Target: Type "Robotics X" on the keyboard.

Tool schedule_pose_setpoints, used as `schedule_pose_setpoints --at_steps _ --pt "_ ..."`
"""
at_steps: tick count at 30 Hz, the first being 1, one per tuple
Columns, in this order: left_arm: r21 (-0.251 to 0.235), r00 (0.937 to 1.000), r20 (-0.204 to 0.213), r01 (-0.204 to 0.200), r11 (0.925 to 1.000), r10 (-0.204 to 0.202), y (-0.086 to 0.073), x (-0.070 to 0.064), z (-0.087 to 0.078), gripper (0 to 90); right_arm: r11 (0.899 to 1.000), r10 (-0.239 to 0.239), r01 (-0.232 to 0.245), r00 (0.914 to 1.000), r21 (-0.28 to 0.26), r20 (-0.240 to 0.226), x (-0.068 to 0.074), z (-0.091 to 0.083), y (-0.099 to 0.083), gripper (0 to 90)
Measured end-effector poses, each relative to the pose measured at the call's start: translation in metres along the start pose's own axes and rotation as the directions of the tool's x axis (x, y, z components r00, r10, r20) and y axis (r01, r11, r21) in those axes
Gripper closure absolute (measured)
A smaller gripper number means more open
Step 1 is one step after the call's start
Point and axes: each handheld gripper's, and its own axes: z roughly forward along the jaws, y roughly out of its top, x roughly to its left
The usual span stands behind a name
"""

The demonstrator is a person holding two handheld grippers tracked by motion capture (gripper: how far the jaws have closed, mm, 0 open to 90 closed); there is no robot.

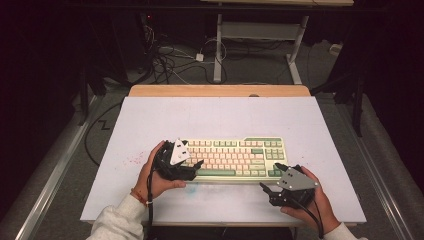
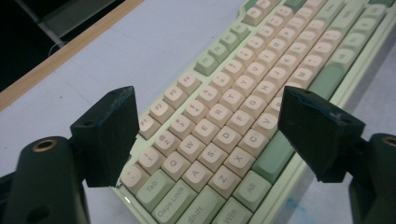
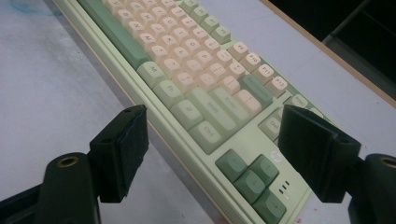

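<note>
A pale green keyboard (image 1: 235,157) with cream and green keys lies across the near middle of the white table (image 1: 215,117). My left gripper (image 1: 196,169) is open at the keyboard's left end. In the left gripper view the keyboard's (image 2: 261,60) left-hand keys lie between my left gripper's (image 2: 205,126) spread jaws. My right gripper (image 1: 271,177) is open at the front right corner. In the right gripper view my right gripper (image 3: 212,135) has the arrow keys and front edge of the keyboard (image 3: 187,56) between its jaws. Neither gripper holds anything.
A wooden strip (image 1: 220,90) runs along the table's far edge. Beyond it, cables (image 1: 165,60) lie on the floor by the white legs of another table (image 1: 218,55). Red specks (image 1: 132,160) and a blue smear (image 1: 192,189) mark the tabletop near the keyboard.
</note>
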Motion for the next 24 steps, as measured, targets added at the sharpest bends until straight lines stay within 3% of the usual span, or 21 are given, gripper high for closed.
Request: schedule_pose_setpoints --at_steps 17,20,24 --pt "0.009 0.9986 0.045 -0.027 0.9996 0.026 -0.003 -0.014 -0.009 34.1 1.000 -0.001 0.001 1.0000 0.000 -0.005 0.001 0.000 0.000 24.6" --pt "0.015 0.9981 0.055 -0.031 0.9994 0.030 -0.004 -0.016 -0.010 40.3 1.000 0.000 0.000 1.0000 0.001 -0.006 0.002 0.000 0.001 24.6" --pt "0.006 0.9960 0.084 -0.033 0.9995 0.032 -0.005 -0.017 -0.013 56.8 1.000 0.000 0.000 1.0000 0.000 -0.005 0.002 -0.001 0.001 24.6"
